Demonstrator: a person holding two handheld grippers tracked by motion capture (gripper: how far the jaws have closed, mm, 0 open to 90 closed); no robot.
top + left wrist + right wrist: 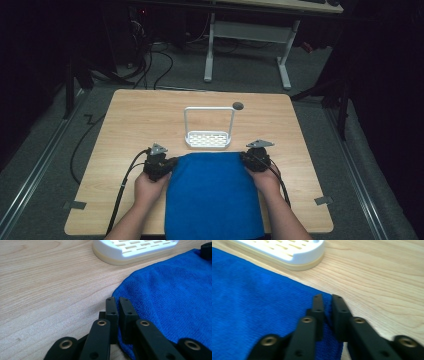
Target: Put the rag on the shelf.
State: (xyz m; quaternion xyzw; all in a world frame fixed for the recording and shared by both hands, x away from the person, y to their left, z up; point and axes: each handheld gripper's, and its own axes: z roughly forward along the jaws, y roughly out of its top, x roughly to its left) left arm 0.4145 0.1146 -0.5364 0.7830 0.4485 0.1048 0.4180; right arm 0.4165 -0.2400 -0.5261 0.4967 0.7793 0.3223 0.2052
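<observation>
A blue towel (215,195) lies flat on the wooden table (135,115), reaching from mid-table to the near edge. My left gripper (172,162) is at its far left corner and my right gripper (245,157) at its far right corner. In the left gripper view the jaws of the left gripper (118,300) stand almost together over the towel (172,295) edge, with blue cloth pinched low between them. In the right gripper view the right gripper (327,297) is shut on the towel (257,302) corner.
A white slotted tray with a tall wire handle (207,139) stands just beyond the towel, close to both grippers (132,250) (287,250). A small dark round spot (238,105) sits farther back. Tape pieces (75,204) mark the near corners. Cables trail from both grippers.
</observation>
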